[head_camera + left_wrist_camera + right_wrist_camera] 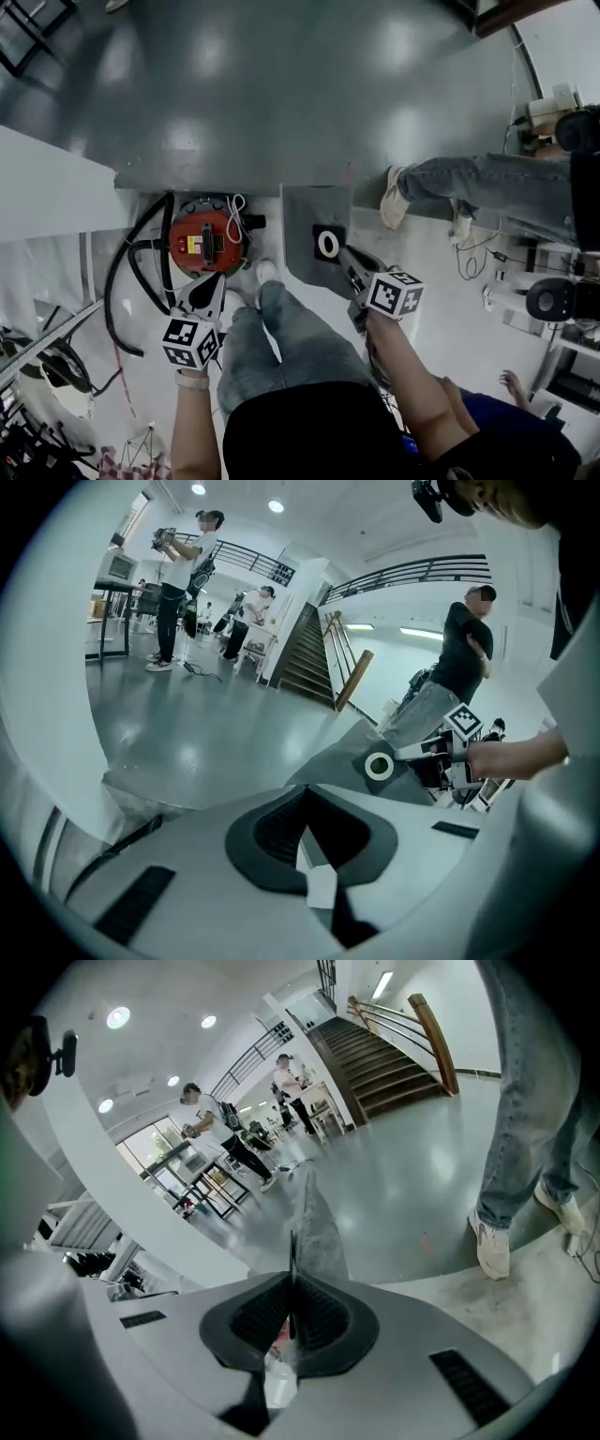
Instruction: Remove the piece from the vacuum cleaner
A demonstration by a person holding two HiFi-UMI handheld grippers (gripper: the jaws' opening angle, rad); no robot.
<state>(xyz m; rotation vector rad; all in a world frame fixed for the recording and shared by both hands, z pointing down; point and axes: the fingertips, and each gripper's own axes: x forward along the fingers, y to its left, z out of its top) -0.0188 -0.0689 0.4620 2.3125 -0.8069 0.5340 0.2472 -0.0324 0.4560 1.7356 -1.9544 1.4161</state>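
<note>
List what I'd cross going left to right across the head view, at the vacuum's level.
black hose → red vacuum cleaner → grey piece with a white ring → bystander's shoe → bystander's jeans leg

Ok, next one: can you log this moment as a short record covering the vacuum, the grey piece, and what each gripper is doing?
vacuum: red round canister vacuum cleaner with a black hose, standing on the pale floor
piece: flat grey piece with a white ring, held apart from the vacuum, at its right in the head view
right gripper: shut on the piece's thin edge
left gripper: shut, nothing between its jaws, close beside the vacuum
bystander: person's white shoe near the piece
</note>
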